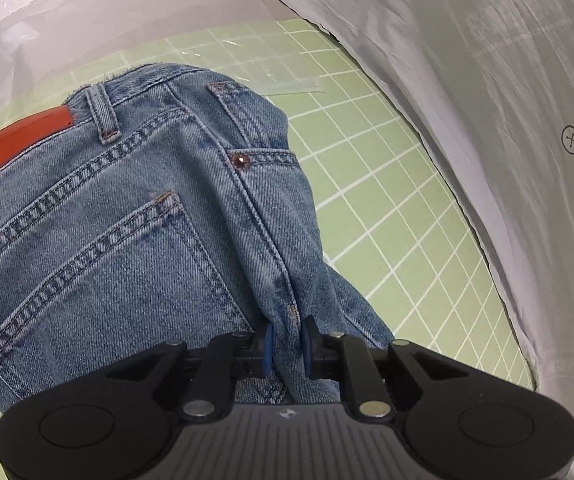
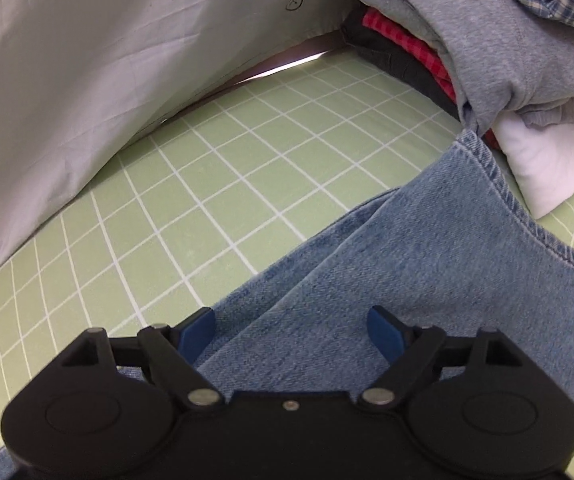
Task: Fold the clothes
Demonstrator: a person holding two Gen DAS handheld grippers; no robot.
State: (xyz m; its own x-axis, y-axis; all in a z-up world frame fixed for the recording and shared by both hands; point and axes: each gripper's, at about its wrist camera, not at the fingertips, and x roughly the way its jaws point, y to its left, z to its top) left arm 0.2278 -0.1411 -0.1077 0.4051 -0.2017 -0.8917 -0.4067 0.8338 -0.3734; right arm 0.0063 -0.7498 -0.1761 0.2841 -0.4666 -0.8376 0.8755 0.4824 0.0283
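Note:
Blue jeans (image 1: 135, 216) lie on the green grid mat (image 1: 387, 208), back side up, with a red leather patch (image 1: 23, 140) at the waistband and a back pocket showing. My left gripper (image 1: 286, 346) is shut on a bunched fold of the jeans along the side seam. In the right wrist view a jeans leg (image 2: 407, 260) with a stitched hem stretches across the mat (image 2: 207, 184). My right gripper (image 2: 293, 328) is open, its blue pads on either side of the denim just above it.
A white cloth (image 1: 487, 100) with small printed marks rises along the mat's edge and also shows in the right wrist view (image 2: 87, 60). A pile of clothes (image 2: 487, 40) sits at the far right: grey, plaid, red check, white. Clear plastic (image 1: 47, 20) lies at the far left.

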